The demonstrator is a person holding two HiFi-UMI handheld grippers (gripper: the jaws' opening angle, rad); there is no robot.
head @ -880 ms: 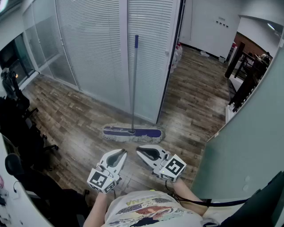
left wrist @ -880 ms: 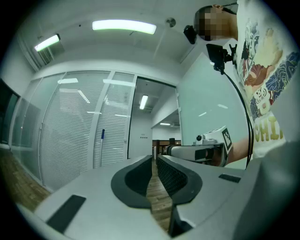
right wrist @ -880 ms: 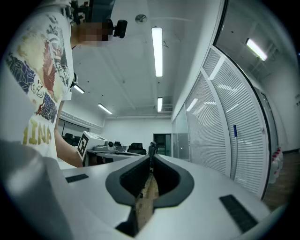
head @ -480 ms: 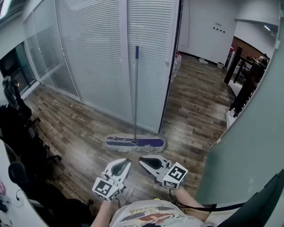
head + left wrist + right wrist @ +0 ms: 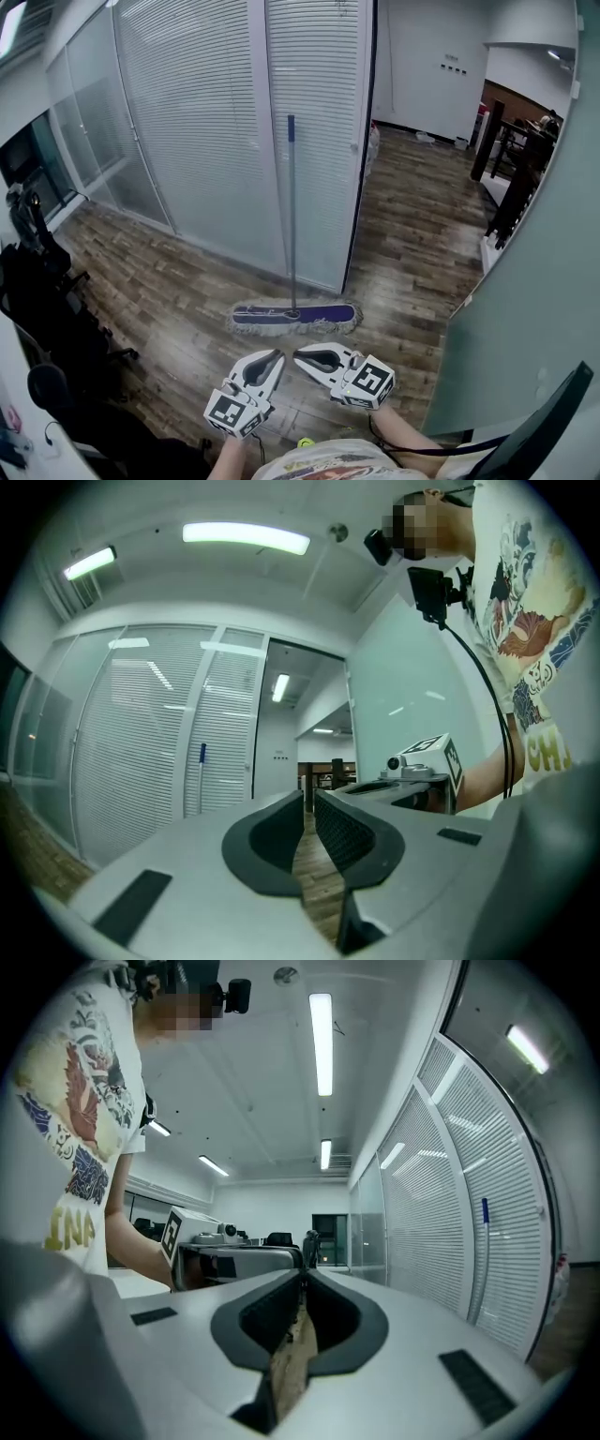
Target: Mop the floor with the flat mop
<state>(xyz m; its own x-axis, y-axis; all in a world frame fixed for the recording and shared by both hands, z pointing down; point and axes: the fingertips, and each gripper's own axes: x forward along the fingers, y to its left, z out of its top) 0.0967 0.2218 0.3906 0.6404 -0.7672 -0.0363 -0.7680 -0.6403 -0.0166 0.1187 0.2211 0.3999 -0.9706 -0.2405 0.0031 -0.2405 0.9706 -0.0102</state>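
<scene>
So the flat mop (image 5: 292, 317) isn't in anyone's grip yet. It's standing on its own, pad flat on the wood floor (image 5: 178, 281). The handle (image 5: 292, 206) goes straight up and seems to lean against the white blinds (image 5: 197, 122) of the glass wall. From the head view it's out in front of the person, a bit past the two grippers and roughly centered between them.

The left gripper (image 5: 272, 357) and right gripper (image 5: 303, 353) are held low, close to the body, side by side with their tips angled in toward each other. Both have their jaws together with nothing between them. Each gripper view just shows floor through the slit, with the handle off to the side against the blinds.

My read is that this is the very start, the reach-for-the-mop step, and no mopping has happened.

Next up, I'd guess both sets of jaws need to come apart first. Then step in and clamp one gripper higher on the handle and the other lower. The pole is thin and only propped there, so a nudge before it's clamped could slide it sideways along the blinds.
</scene>
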